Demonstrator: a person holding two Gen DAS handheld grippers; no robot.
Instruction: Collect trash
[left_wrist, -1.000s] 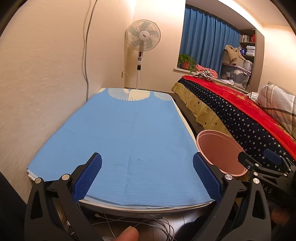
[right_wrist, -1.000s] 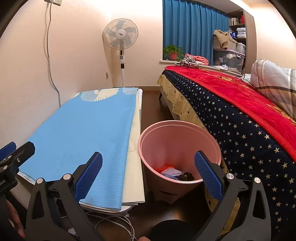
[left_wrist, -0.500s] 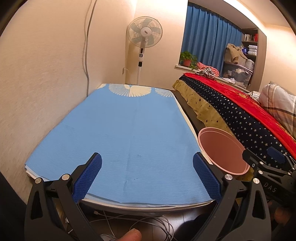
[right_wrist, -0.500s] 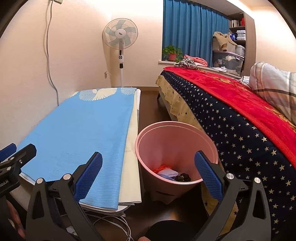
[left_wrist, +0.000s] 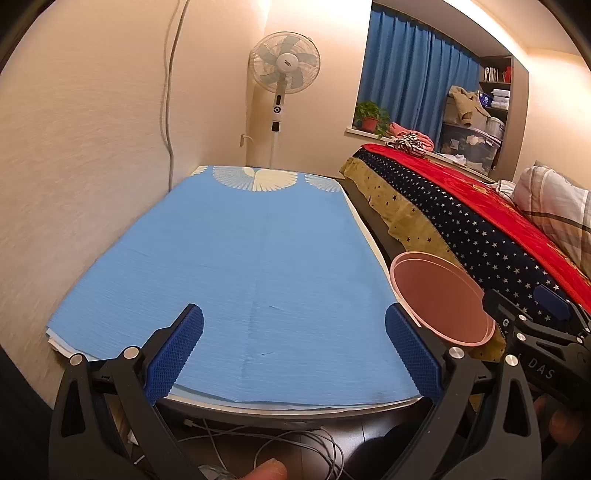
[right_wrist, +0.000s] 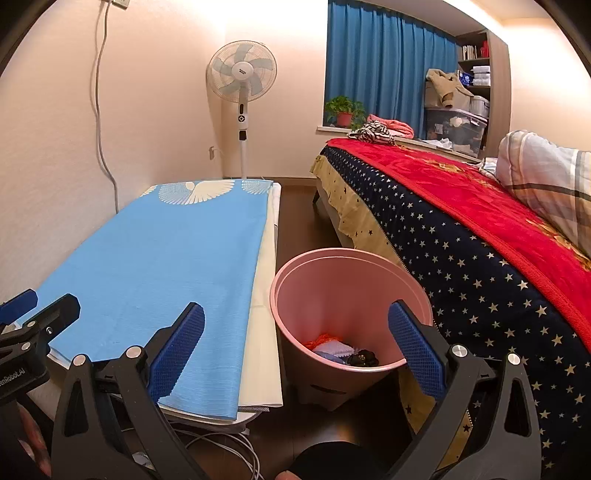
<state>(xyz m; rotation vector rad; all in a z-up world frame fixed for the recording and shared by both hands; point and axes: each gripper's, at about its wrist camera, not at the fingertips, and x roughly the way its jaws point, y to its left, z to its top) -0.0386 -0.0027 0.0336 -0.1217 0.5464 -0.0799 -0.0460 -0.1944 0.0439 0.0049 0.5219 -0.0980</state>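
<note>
Only the right wrist cam lets us see into the pink bin (right_wrist: 351, 295): trash (right_wrist: 341, 350) lies at its bottom, orange, white & dark bits. Left cam gets just the bin's rim (left_wrist: 439, 295), plus the right gripper at its far right edge. Bin stands on the floor betw. the blue-covered counter (left_wrist: 240, 266) and the bed (right_wrist: 480, 236). We hold both tools low & level, pointing fwd. Left gripper (left_wrist: 293, 350) fingers spread wide over the counter's near edge, holding nothing; right gripper (right_wrist: 295, 349) fingers likewise apart, empty, its right pad in front of the bin rim. Vs. 1 s ago, both views shifted only slightly; counter looks bare as before.
</note>
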